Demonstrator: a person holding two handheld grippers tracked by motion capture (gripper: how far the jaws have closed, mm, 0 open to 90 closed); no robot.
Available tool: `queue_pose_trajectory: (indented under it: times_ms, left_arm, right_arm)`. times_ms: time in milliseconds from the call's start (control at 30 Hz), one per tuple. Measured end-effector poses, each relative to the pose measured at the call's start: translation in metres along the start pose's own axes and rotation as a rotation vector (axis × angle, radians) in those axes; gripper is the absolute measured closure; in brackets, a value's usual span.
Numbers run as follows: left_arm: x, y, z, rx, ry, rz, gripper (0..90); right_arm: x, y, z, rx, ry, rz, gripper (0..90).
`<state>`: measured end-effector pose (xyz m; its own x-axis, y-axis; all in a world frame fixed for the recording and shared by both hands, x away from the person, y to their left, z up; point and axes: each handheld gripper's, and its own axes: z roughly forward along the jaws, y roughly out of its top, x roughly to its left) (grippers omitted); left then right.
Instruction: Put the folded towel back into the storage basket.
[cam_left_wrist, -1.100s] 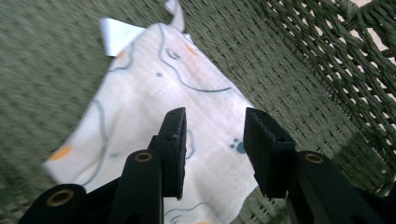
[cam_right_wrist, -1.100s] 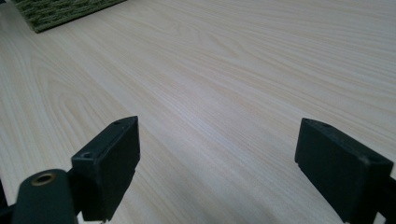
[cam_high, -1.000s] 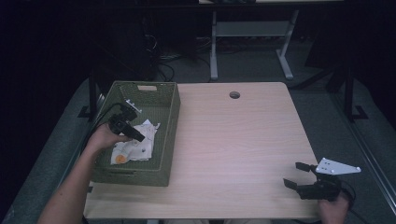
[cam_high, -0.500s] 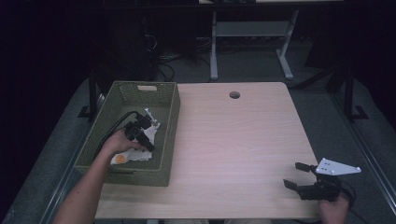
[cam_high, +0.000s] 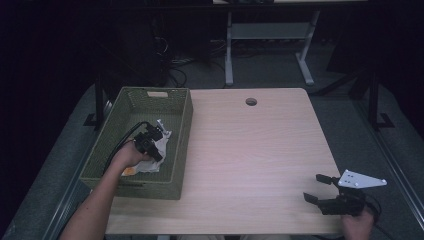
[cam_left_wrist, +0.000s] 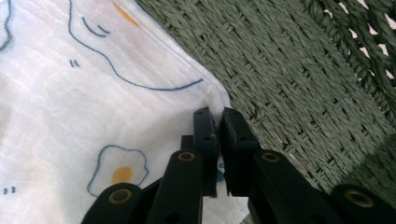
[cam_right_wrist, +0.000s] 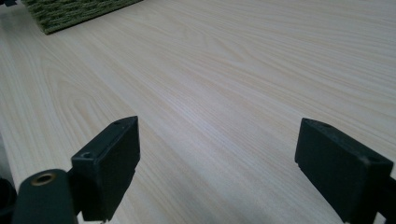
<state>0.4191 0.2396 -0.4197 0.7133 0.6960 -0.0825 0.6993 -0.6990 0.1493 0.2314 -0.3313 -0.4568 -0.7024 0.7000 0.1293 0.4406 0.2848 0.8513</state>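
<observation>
The left claw (cam_high: 159, 131) is seen lowered into the green woven rectangular basket (cam_high: 181, 145) at the left edge of the pale wooden counter (cam_high: 250, 160). Its jaws have just been closing and are now clamped on the corner of the white cloth printed with fried eggs (cam_left_wrist: 93, 93), which is lying on the basket floor. In the left gripper view the hem is pinched between the pads. The right claw (cam_high: 320, 187) is held low over the counter's near right corner, well apart, jaws spread wide with nothing between them.
</observation>
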Motion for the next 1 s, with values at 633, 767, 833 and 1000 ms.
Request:
queue_pose_trajectory:
  times_ms: [633, 767, 833, 1000]
  left_arm:
    - [0.021, -0.025, -0.024, -0.079, 0.009, -0.121, 82.1]
    - [0.03, -0.027, -0.02, -0.078, 0.058, -0.154, 84.2]
    - [0.034, -0.027, -0.017, -0.084, 0.058, -0.173, 85.1]
    - [0.039, -0.024, -0.005, -0.027, 0.072, -0.169, 85.2]
  right_arm:
    - [-0.001, 0.0, 0.002, 0.008, 0.008, -0.003, 13.5]
    - [-0.001, 0.0, 0.003, 0.009, 0.009, -0.001, 13.5]
    - [-0.001, 0.0, 0.003, 0.011, 0.008, -0.003, 13.5]
    - [-0.002, 0.0, 0.004, 0.017, 0.005, 0.003, 13.5]
